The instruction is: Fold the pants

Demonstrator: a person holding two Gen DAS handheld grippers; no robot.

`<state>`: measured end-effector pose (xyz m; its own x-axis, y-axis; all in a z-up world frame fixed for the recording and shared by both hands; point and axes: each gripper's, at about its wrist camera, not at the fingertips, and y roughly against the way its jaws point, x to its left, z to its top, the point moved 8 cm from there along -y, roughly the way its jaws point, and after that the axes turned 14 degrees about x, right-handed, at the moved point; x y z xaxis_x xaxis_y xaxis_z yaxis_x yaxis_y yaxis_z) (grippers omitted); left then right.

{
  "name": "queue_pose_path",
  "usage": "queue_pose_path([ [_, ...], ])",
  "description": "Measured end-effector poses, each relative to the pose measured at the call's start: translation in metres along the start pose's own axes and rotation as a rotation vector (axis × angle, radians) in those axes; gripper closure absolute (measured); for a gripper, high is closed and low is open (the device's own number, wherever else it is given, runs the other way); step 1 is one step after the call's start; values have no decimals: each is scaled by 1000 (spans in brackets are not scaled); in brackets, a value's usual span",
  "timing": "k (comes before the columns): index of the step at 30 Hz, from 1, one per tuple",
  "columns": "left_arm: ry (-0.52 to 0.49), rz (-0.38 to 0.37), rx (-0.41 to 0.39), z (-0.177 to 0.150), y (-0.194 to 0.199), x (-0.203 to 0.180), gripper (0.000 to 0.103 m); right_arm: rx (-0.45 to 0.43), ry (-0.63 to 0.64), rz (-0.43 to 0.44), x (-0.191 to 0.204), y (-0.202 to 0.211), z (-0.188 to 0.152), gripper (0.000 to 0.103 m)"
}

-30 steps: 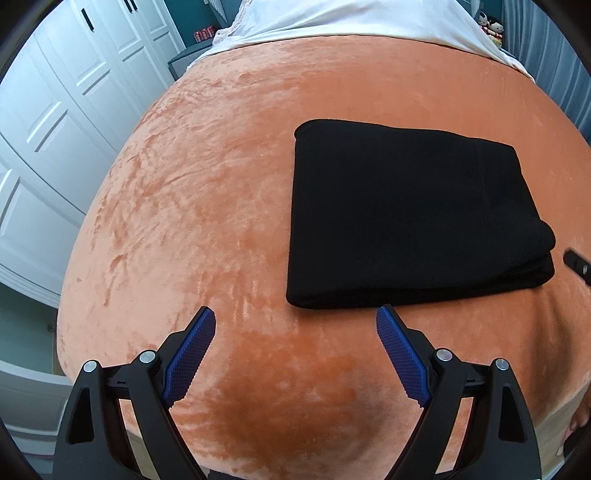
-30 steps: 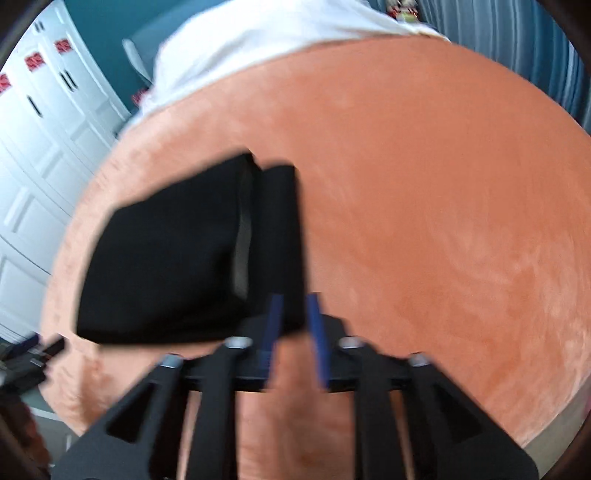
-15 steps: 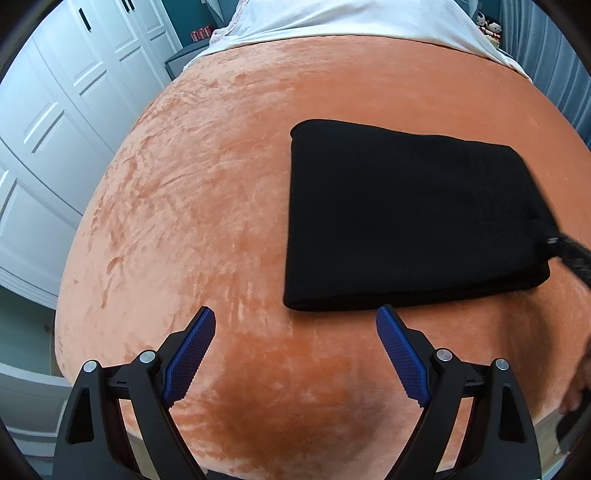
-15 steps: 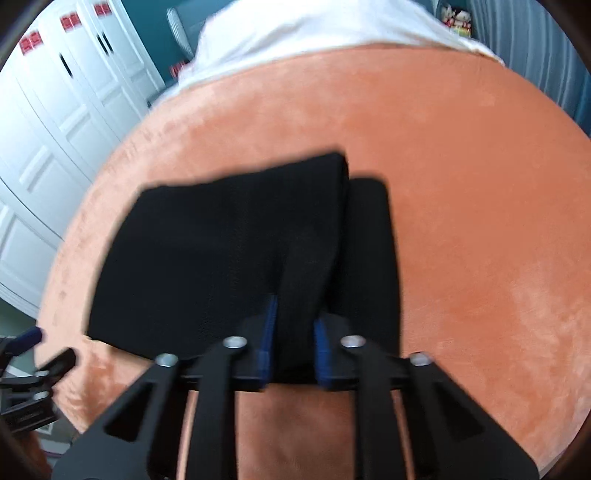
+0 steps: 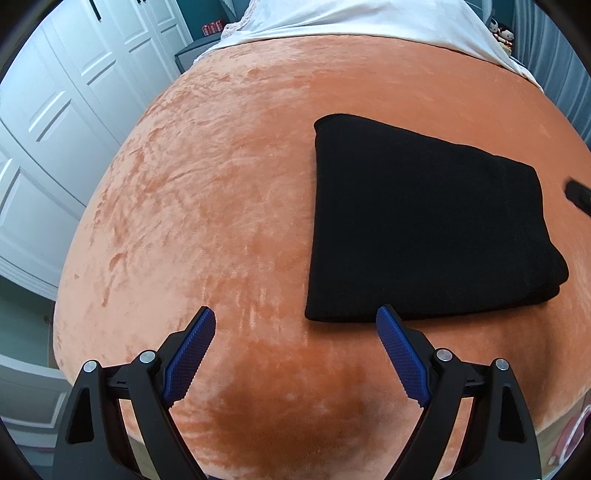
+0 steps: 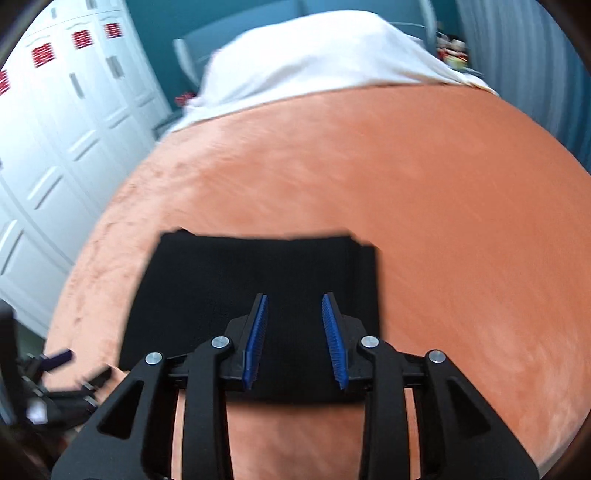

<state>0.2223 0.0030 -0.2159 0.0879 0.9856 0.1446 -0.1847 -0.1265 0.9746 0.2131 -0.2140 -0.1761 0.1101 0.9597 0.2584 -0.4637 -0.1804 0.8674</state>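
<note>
The black pants (image 5: 424,225) lie folded into a flat rectangle on the orange bedspread (image 5: 221,206). My left gripper (image 5: 295,314) is open and empty, just in front of the pants' near left corner. In the right wrist view the pants (image 6: 229,280) lie under my right gripper (image 6: 294,301), which is open with nothing between its blue pads (image 6: 332,332). A tip of the right gripper (image 5: 578,194) shows at the right edge of the left wrist view.
White wardrobe doors (image 5: 55,110) stand along the left of the bed. A white sheet (image 5: 369,18) covers the far end of the bed. The left gripper's body (image 6: 44,376) shows at the lower left of the right wrist view.
My right gripper was shut on the pants' fold half a second ago and has let go; it is now open and pulled back. The pants lie flat. The left gripper stayed put.
</note>
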Motion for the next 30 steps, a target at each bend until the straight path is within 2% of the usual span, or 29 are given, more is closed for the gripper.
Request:
queue_pose_path([
  [2, 3, -13, 1, 1, 1, -2, 16, 42, 66, 6, 26, -25, 14, 73],
  [5, -16, -3, -15, 1, 5, -3, 16, 124, 118, -15, 33, -66, 20, 78],
  [6, -21, 4, -19, 1, 6, -2, 16, 157, 136, -73, 26, -85, 21, 84],
  [7, -25, 11, -24, 2, 6, 0, 16, 187, 134, -138, 11, -98, 16, 97],
  [8, -29, 17, -28, 3, 6, 3, 16, 205, 103, -156, -13, -110, 15, 97],
  [10, -28, 20, -33, 5, 5, 12, 16, 210, -25, -45, -43, -108, 18, 98],
  [11, -24, 15, -30, 7, 3, 17, 16, 210, -71, -90, -59, -102, 18, 103],
  [12, -19, 14, -26, 9, 1, 20, 17, 195, -71, -183, -70, -97, 20, 103],
  [13, -12, 12, -23, 10, -1, 23, 17, 195, -68, -226, -78, -94, 17, 103],
  [15, 3, -9, -18, 12, -5, 29, 17, 181, -98, -259, -76, -82, 14, 103],
  [17, 13, -23, -17, 12, -7, 32, 16, 100, -49, -271, -41, -56, 22, 97],
  [19, 15, -40, -16, 11, -8, 33, 17, 52, 47, -218, 10, -45, 31, 97],
  [22, 16, -40, -15, 10, -7, 35, 16, 70, 167, -114, 83, -55, 39, 97],
  [24, 20, -49, -23, 8, -3, 38, 16, 84, 256, -105, 128, -73, 41, 97],
  [25, 23, -49, -29, 7, -1, 40, 16, 94, 284, -112, 140, -85, 46, 96],
  [27, 32, -46, -35, 6, 2, 46, 17, 177, 327, -149, 156, -125, 44, 91],
  [29, 38, -46, -28, 5, 1, 52, 17, 247, 346, -193, 150, -161, 38, 91],
  [30, 37, -46, -28, 5, 1, 53, 17, 231, 347, -187, 149, -154, 38, 91],
])
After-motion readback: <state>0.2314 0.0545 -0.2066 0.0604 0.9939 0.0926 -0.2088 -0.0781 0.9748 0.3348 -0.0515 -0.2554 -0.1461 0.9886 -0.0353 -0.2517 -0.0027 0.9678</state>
